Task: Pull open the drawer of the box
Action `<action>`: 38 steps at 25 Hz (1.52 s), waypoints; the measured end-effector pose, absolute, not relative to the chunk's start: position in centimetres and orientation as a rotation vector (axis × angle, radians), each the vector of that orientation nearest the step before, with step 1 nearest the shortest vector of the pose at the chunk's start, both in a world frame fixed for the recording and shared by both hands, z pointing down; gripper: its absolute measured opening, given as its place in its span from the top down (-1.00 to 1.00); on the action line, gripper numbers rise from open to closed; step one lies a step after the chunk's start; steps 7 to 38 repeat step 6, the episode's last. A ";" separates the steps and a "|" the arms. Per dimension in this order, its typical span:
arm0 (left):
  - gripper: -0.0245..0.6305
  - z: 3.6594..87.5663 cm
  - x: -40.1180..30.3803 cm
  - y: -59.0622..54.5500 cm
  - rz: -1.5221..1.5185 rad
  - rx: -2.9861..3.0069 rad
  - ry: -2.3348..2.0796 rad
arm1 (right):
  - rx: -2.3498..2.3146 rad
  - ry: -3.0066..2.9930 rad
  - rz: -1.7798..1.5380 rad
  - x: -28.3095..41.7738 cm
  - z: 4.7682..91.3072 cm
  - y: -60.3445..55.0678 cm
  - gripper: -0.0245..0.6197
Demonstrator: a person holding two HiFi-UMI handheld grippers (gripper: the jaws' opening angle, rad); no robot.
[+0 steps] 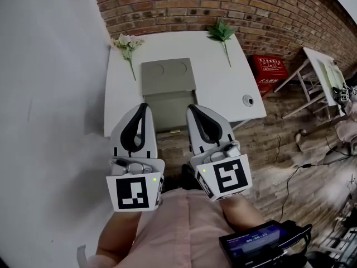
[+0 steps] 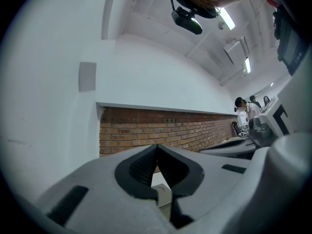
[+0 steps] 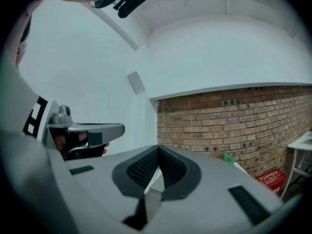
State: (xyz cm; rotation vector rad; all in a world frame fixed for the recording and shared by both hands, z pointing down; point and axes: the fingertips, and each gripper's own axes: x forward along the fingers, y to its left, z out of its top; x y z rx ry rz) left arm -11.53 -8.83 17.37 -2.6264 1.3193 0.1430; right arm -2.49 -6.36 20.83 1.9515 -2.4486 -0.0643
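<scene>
Toward the back-left corner of the tabletop (image 1: 223,88), a sprig of pale flowers (image 1: 128,44) lies against the brick wall (image 1: 184,7).

Just off the near edge on that side, the left tool (image 1: 144,106) is held with its jaws pressed together. Its own view shows nothing between the pads.

Between the two tools stands the grey-green box (image 1: 167,76), midway along the near edge, its long axis running from that edge straight back toward the wall. A darker near panel (image 1: 170,111) faces the person, with a small brass pull (image 1: 174,132) at its foot. I cannot tell whether that panel is the closed drawer front seen from above or a drawer already drawn out. The scene fits either.

On the right, the right tool (image 1: 192,108) has its jaws shut together too, and it holds nothing. Both tools point level toward the wall with the box ahead and below, so the brass pull sits in the gap between them. It looks slightly nearer the right tool. Any pull on the drawer would run along the box's long axis, toward the person.

Farther right, a green sprig (image 1: 222,32) lies at the back edge.
</scene>
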 end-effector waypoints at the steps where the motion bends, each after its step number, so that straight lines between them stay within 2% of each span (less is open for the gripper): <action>1: 0.90 16.9 -11.5 -8.8 0.170 -2.609 1.305 | 1.952 -2.448 -0.066 -2.5 20.8 -6.4 0.91; 6: 0.90 18.4 -11.5 -8.8 0.056 -2.686 1.339 | 1.948 -2.446 -0.074 -2.9 20.7 -6.5 0.91; 38: 0.90 18.4 -11.5 -8.8 0.056 -2.686 1.339 | 1.948 -2.446 -0.074 -2.9 20.7 -6.5 0.91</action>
